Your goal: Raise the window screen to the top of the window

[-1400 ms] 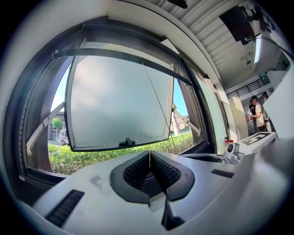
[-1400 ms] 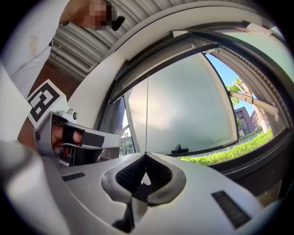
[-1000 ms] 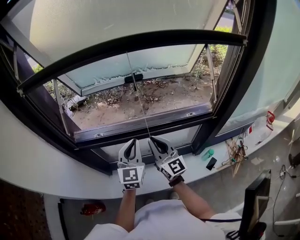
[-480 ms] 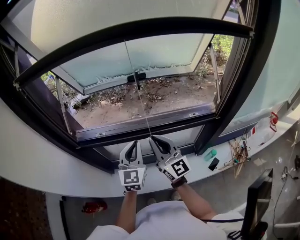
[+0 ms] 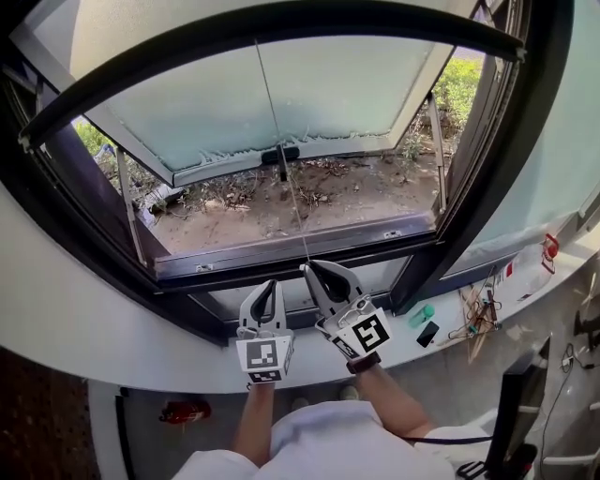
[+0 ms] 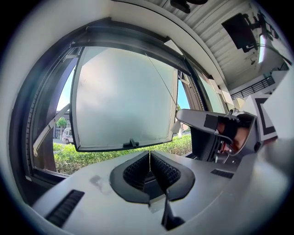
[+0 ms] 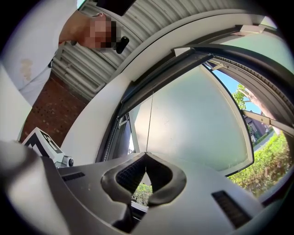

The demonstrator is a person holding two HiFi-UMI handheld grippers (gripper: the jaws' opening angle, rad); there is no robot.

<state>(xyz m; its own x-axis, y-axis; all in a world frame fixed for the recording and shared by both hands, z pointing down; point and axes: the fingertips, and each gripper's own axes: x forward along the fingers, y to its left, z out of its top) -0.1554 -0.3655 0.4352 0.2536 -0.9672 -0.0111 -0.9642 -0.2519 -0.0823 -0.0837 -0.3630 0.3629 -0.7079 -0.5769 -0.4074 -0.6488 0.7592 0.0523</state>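
The window screen's black bottom bar (image 5: pixel 281 23) arcs across the top of the head view. A thin pull cord (image 5: pixel 267 94) hangs from it down to the sill. My right gripper (image 5: pixel 307 269) is shut on this cord, tilted upward, and the cord (image 7: pixel 150 119) runs straight up from its closed jaws (image 7: pixel 146 155). My left gripper (image 5: pixel 272 283) sits level just beside it, slightly lower, shut with a short length of cord (image 6: pixel 149 158) pinched between its pads. The right gripper (image 6: pixel 216 128) shows at the right of the left gripper view.
A frosted sash (image 5: pixel 309 103) with a black handle (image 5: pixel 281 153) stands swung outward over bare ground. The white sill (image 5: pixel 94 337) curves below the grippers. A green item (image 5: pixel 418 309), a phone (image 5: pixel 424 333) and wires lie at right; a monitor (image 5: pixel 511 412) stands lower right.
The screen's black bar has climbed toward the top of the window. My right gripper has risen a little with the cord and tilted up. The left gripper has stayed put.
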